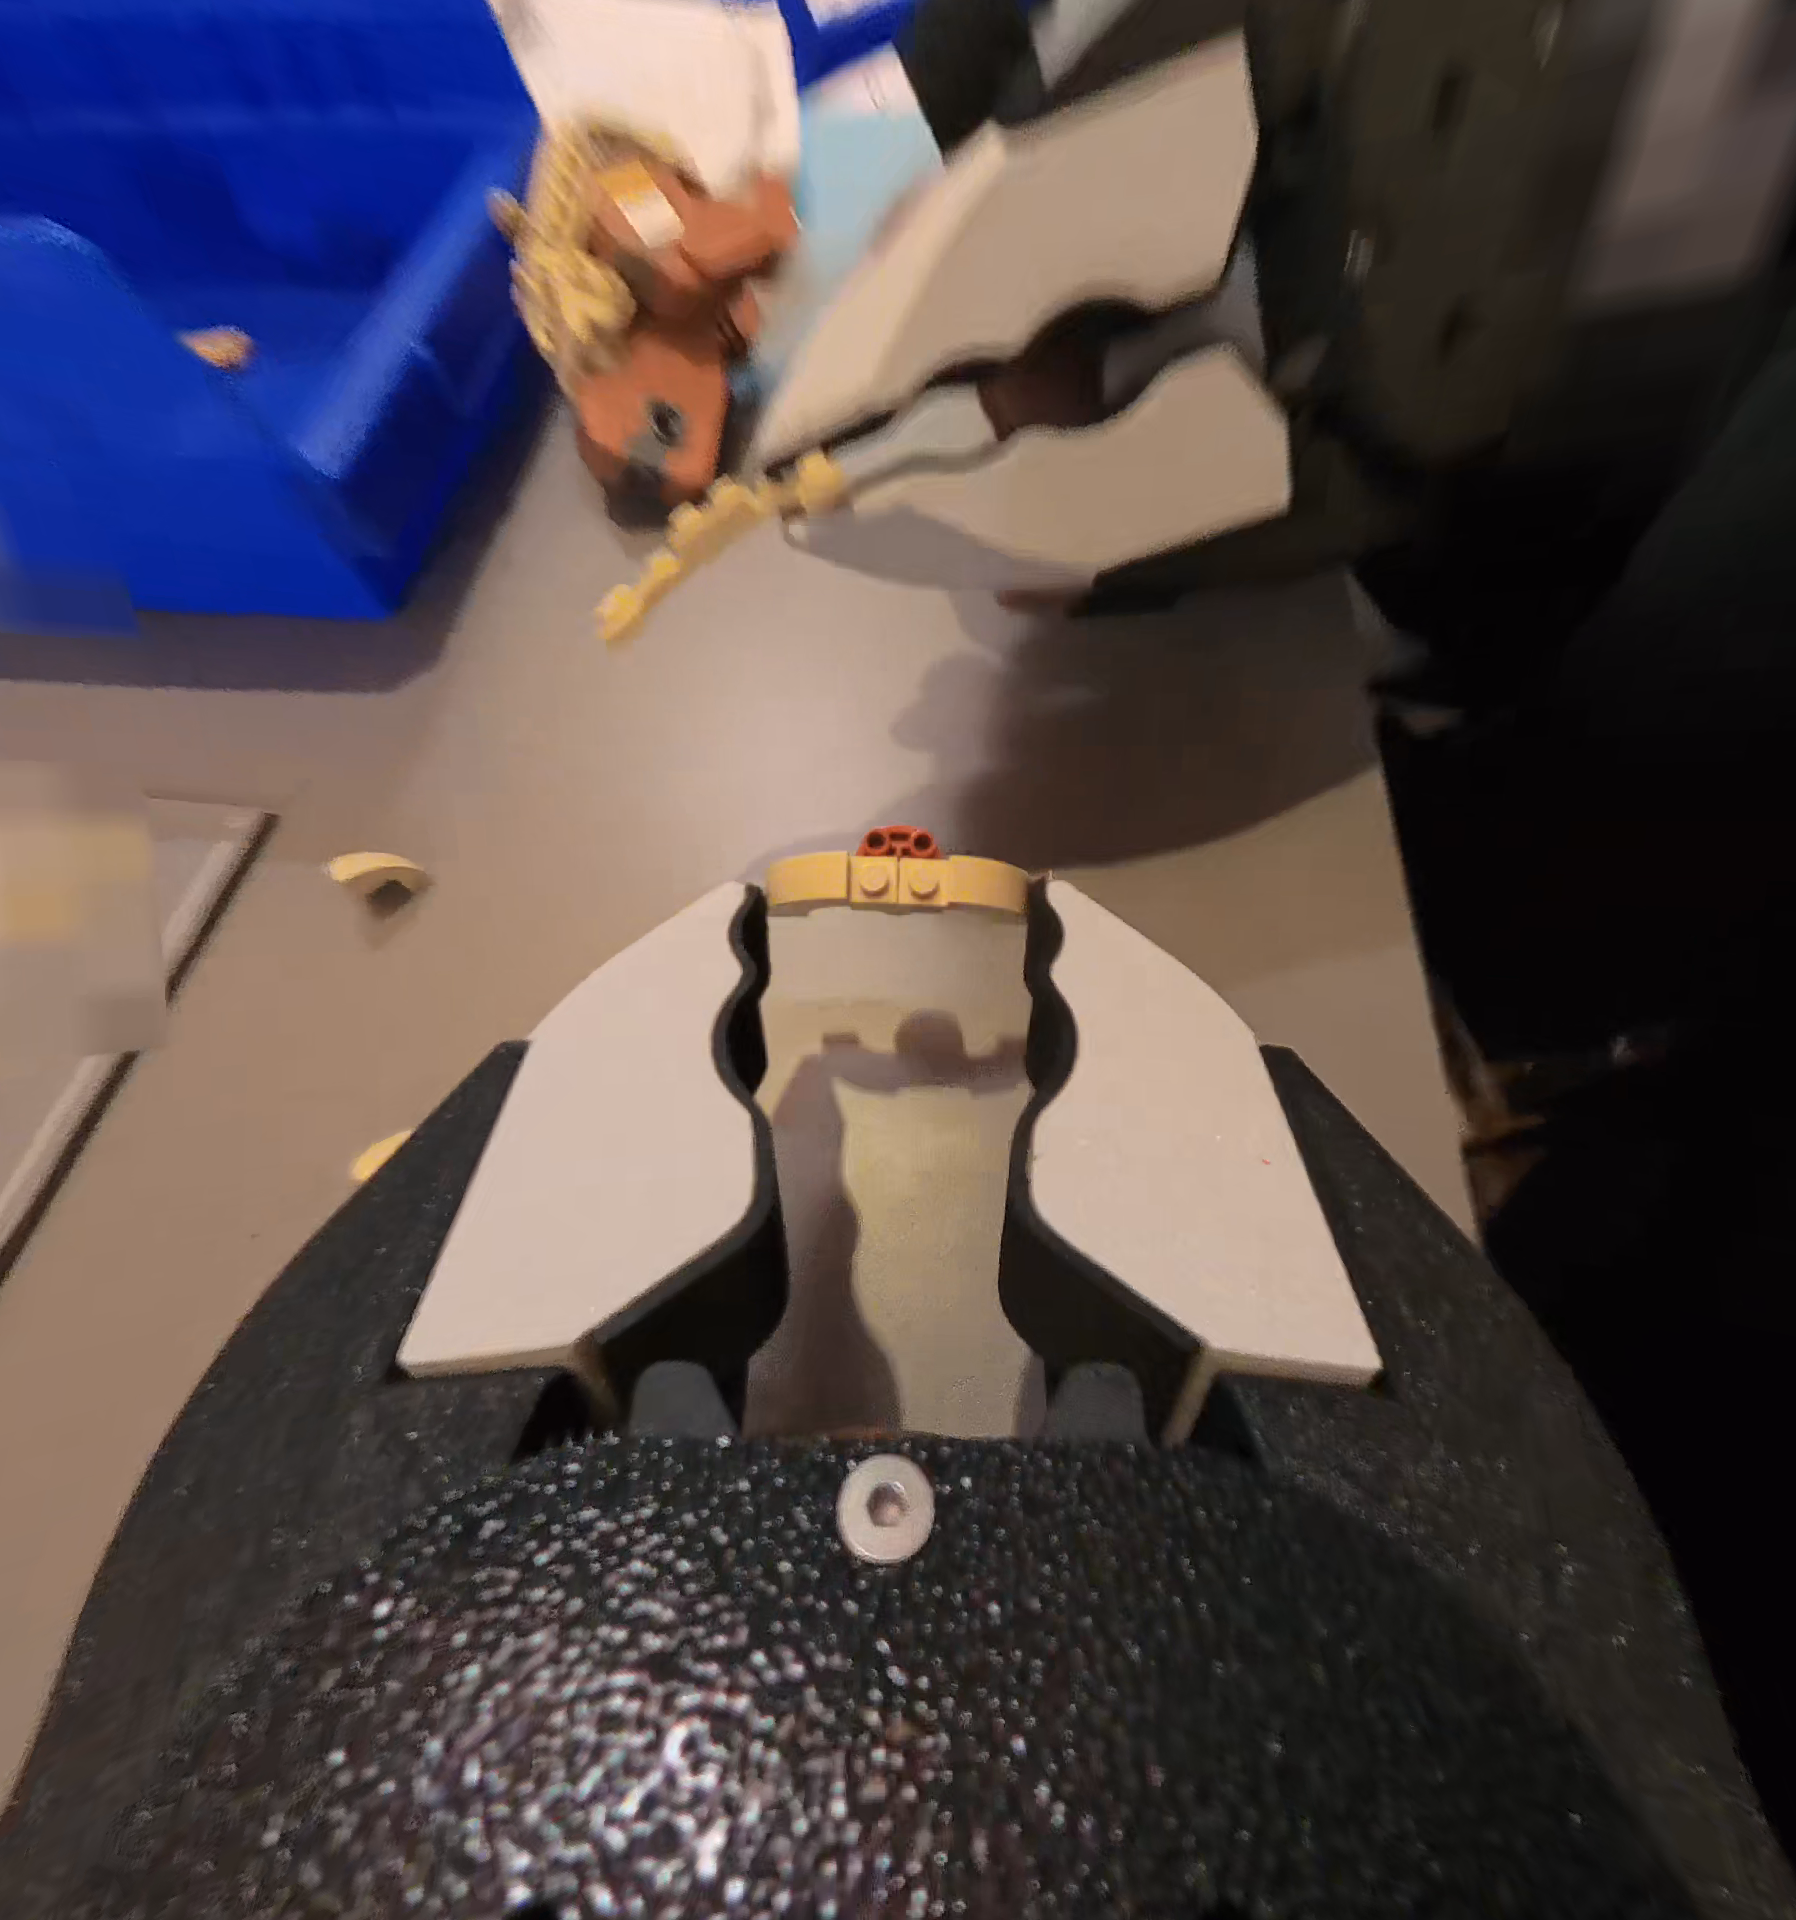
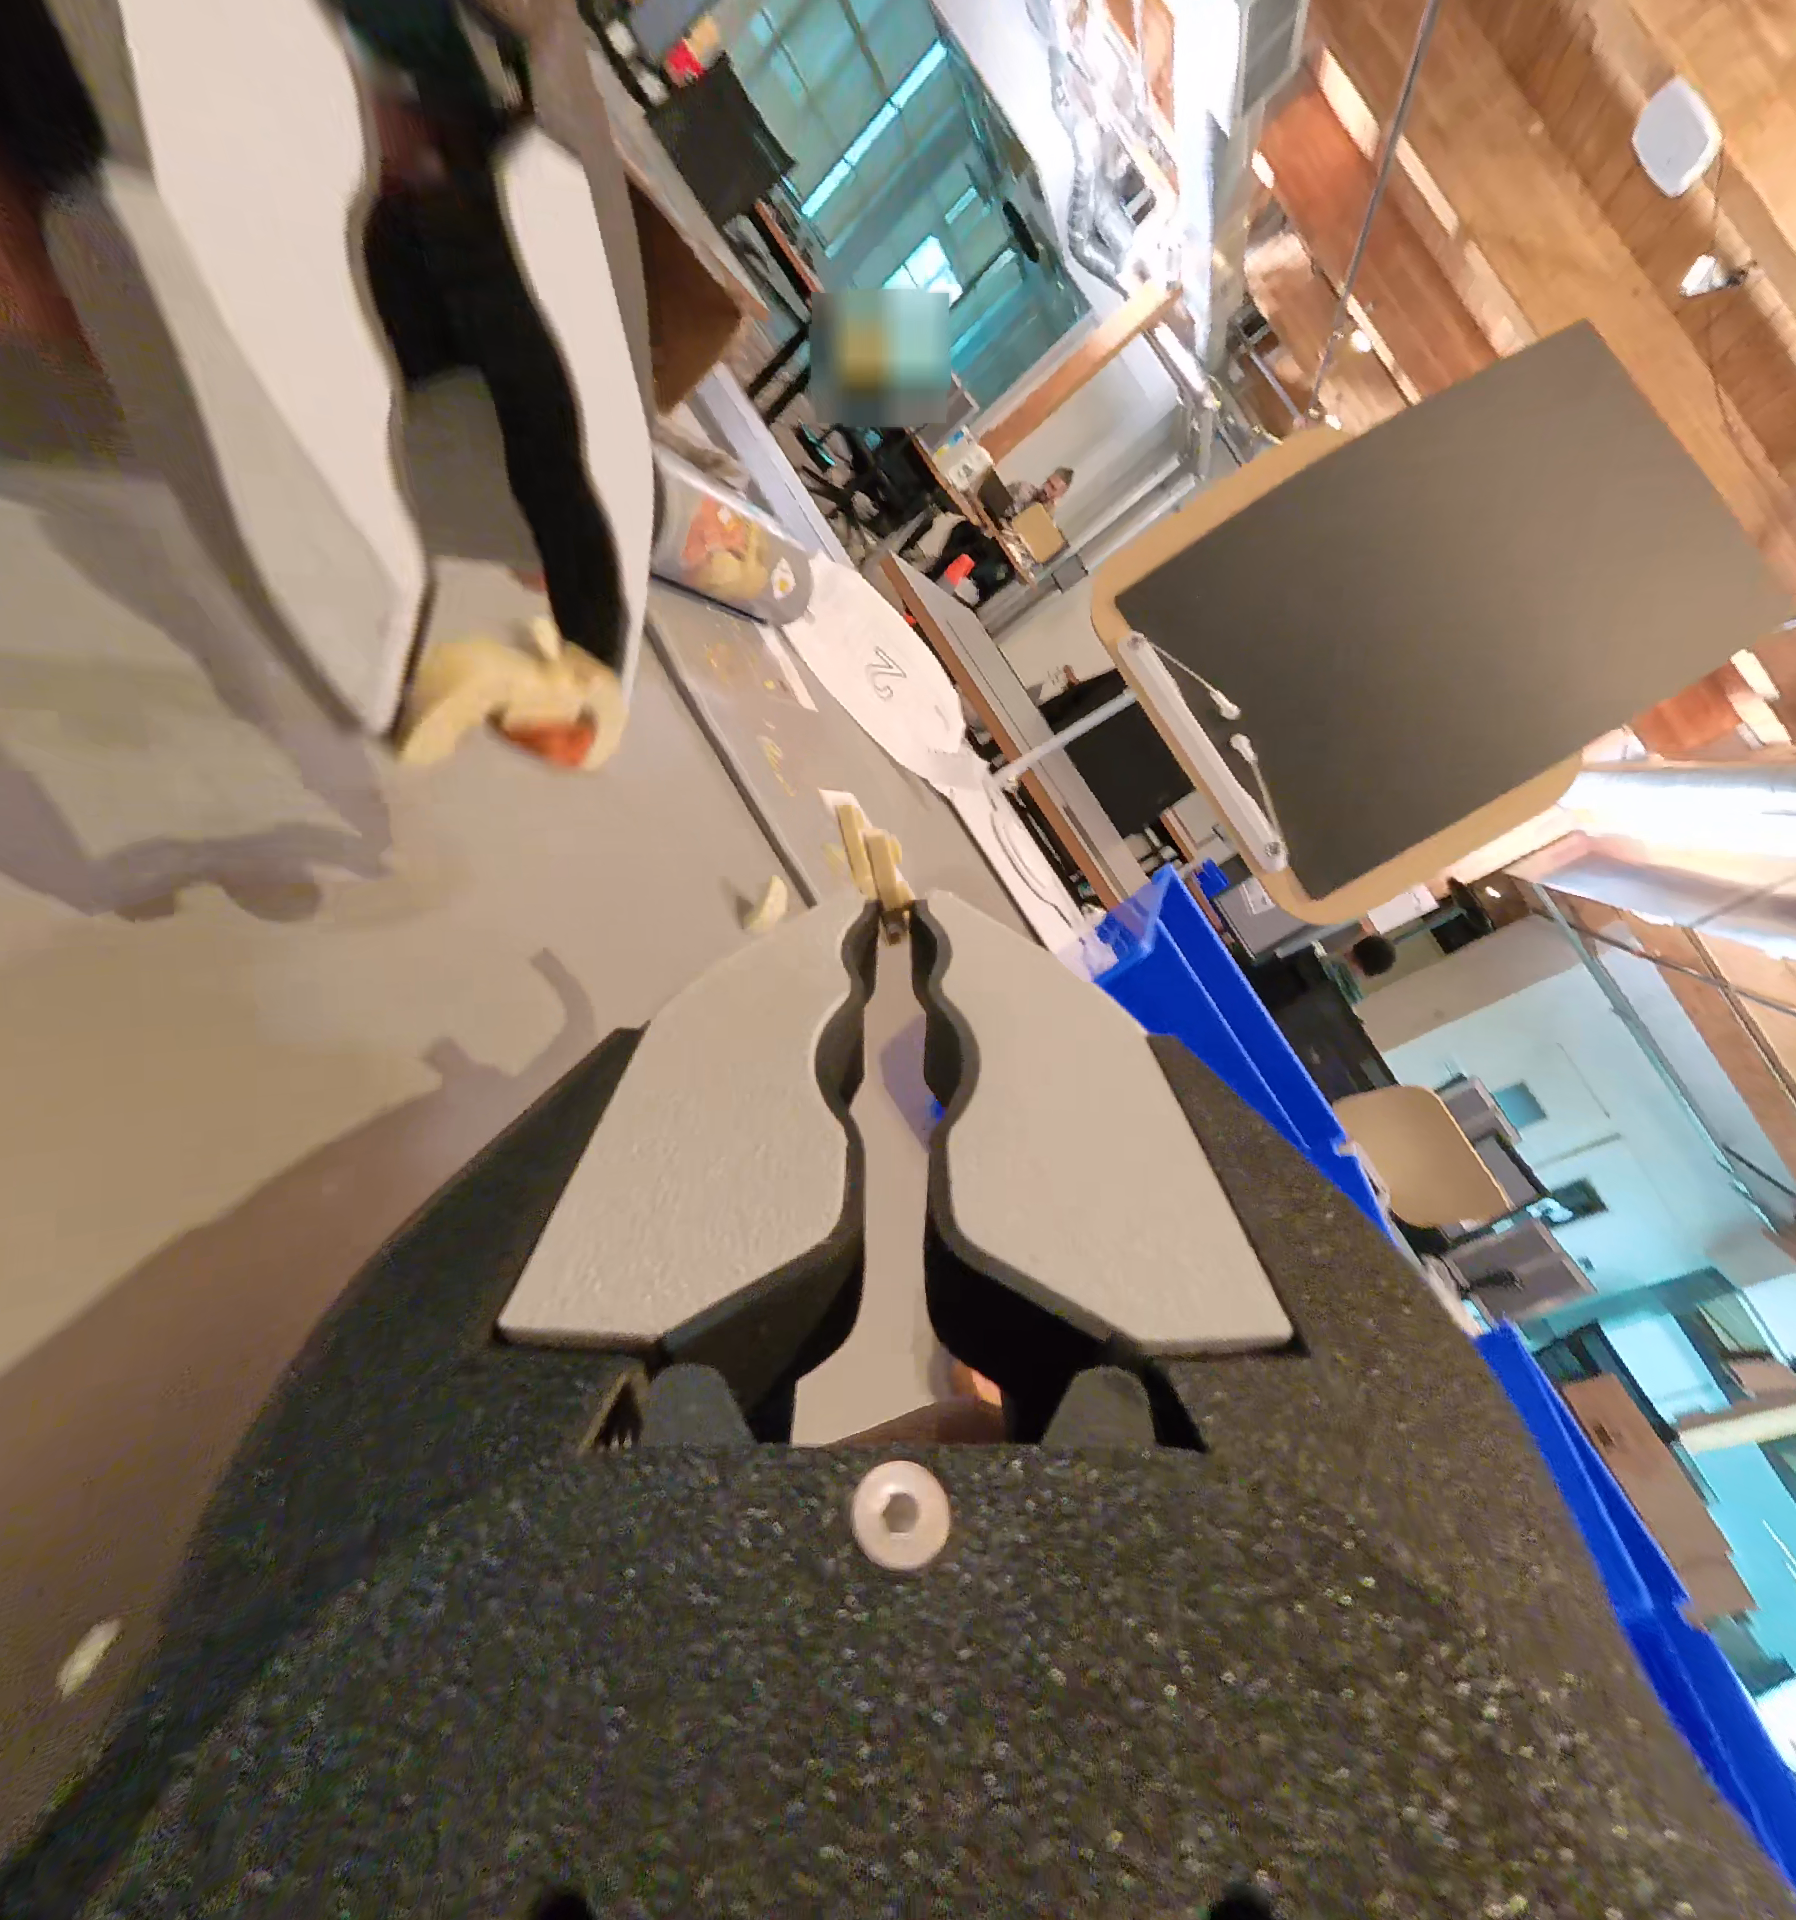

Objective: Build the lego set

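Two grippers: left gripper (image 1: pixel 896 894) clamped on tan arch piece (image 1: pixel 896 885), right gripper (image 2: pixel 894 920) pinching tan plate strip (image 2: pixel 878 862); blue bin (image 1: pixel 250 343) upper left, one small tan piece (image 1: pixel 216 346) inside

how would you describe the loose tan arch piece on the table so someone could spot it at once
Start at the blue bin and come down the grey table. The small tan arch brick lies alone there, left of the left gripper. Unlike the gripped tan assembly, it is one curved brick.

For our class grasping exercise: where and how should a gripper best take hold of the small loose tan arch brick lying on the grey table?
The arch brick lies alone on the table, curved top up, hollow beneath. Probably best to come from above and close on its two flat side faces; the rounded top could slip between pads.
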`<state>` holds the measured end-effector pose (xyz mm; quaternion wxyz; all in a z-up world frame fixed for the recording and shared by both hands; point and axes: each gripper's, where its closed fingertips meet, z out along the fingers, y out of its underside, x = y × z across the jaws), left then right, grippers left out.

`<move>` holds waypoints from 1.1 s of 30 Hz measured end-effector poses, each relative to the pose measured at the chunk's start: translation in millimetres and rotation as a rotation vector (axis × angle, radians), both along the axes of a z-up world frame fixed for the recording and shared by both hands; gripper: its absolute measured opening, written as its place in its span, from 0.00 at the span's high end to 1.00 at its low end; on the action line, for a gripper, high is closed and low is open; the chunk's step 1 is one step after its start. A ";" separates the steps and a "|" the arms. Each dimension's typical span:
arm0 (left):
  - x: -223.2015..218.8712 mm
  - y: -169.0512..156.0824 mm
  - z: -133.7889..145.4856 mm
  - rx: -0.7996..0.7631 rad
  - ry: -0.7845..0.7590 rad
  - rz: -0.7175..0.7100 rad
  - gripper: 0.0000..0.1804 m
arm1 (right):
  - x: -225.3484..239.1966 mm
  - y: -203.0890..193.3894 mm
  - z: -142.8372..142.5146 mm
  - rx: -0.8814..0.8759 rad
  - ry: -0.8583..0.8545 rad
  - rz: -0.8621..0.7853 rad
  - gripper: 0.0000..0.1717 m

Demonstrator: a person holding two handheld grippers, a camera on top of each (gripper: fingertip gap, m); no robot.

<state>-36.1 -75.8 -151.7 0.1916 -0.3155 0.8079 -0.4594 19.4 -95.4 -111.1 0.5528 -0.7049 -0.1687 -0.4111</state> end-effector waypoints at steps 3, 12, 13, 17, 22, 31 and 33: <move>5.1 1.8 40.8 -0.167 -0.053 0.095 0.74 | 4.6 0.8 10.1 0.057 -0.010 -0.064 0.97; 9.1 7.7 82.2 -0.109 0.008 0.141 0.74 | -16.2 10.8 30.1 0.099 -0.332 -0.158 0.97; 10.3 9.0 79.5 -0.066 0.015 0.143 0.74 | -17.8 11.1 30.0 0.097 -0.347 -0.154 0.97; 14.3 5.7 75.6 0.003 0.057 0.132 0.74 | -24.6 13.3 28.0 0.078 -0.409 -0.141 0.97; 19.2 4.8 73.7 0.055 0.111 0.124 0.74 | -27.1 13.1 28.4 0.078 -0.437 -0.144 0.97; 23.6 0.1 67.9 0.156 0.190 0.102 0.74 | -25.5 11.4 29.3 0.083 -0.442 -0.156 0.97; 25.1 -1.0 67.9 0.165 0.203 0.105 0.74 | -25.3 10.9 29.4 0.085 -0.441 -0.156 0.97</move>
